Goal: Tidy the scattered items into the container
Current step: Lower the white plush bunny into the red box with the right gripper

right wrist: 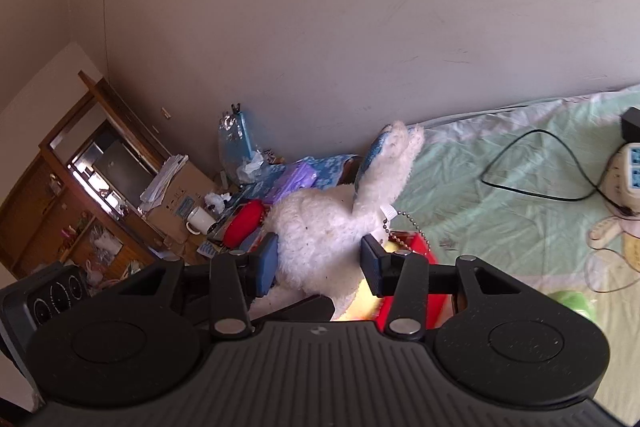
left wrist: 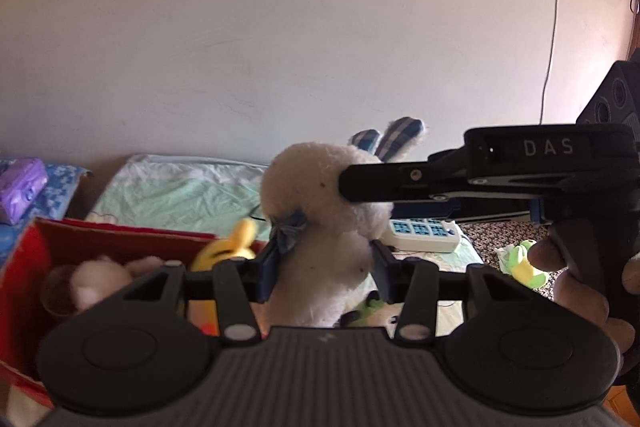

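1. While both grippers lift it, the white rabbit (left wrist: 320, 227) hangs over the bed (left wrist: 180, 195), above and just beside the red box (left wrist: 36, 251), not yet inside.
2. That box is the container; its near wall sits at the lower left of the left wrist view, and in the right wrist view its red corner (right wrist: 420, 247) shows directly under the toy.
3. Already inside lie a pale plush (left wrist: 100, 279) and a yellow toy (left wrist: 232, 247), so part of the tidying looks done.
4. Well apart on the patterned cover, a green-and-yellow toy (left wrist: 524, 267) is left to collect; a power strip (left wrist: 424, 235) lies on the sheet near it, and whether that belongs in the box I cannot tell.
5. Clamped on the rabbit's body, the left gripper (left wrist: 324, 263) has its pads pressed into the fur on both sides.
6. From the side, the right gripper (right wrist: 320, 263) grips the rabbit around its head, one finger dented into the fur as the left wrist view shows.
7. My reading: the rabbit is mid-carry; lowering it into the box and letting go comes next, then the green toy.
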The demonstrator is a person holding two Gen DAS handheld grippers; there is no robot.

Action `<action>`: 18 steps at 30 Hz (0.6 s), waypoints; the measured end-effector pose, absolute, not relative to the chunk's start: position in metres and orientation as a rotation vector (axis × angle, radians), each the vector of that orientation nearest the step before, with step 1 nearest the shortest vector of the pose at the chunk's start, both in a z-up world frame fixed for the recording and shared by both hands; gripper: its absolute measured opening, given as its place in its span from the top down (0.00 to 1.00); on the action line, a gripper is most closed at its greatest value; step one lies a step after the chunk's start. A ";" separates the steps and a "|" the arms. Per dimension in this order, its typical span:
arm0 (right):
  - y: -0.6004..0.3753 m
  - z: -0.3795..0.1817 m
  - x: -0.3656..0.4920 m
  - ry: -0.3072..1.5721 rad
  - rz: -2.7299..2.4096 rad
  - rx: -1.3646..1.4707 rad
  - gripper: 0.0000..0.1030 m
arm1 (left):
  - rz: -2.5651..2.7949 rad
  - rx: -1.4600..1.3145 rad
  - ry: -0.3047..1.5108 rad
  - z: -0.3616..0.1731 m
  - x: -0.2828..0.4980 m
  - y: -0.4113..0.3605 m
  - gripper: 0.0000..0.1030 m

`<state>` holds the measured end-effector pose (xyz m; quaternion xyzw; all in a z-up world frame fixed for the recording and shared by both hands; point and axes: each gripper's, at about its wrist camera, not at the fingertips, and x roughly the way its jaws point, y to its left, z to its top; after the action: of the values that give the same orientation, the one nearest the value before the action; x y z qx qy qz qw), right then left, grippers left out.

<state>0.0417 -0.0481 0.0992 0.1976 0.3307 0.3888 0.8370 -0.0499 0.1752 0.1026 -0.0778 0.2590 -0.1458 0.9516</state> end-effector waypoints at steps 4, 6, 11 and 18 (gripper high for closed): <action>0.005 0.099 0.039 0.712 0.844 0.387 0.55 | -0.265 -0.188 0.534 0.095 -0.056 0.225 0.53; 0.030 0.096 0.039 0.728 0.855 0.375 0.55 | -0.248 -0.200 0.547 0.091 -0.059 0.250 0.53; 0.102 0.091 0.049 0.768 0.879 0.303 0.55 | -0.198 -0.204 0.594 0.073 -0.058 0.305 0.53; 0.178 0.074 0.069 0.838 0.872 0.188 0.55 | -0.174 -0.224 0.703 0.042 -0.030 0.354 0.54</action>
<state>0.0693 0.1778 0.0741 0.0882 0.3934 0.4092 0.8185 -0.0296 0.3545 0.0418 -0.1095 0.3431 -0.0847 0.9291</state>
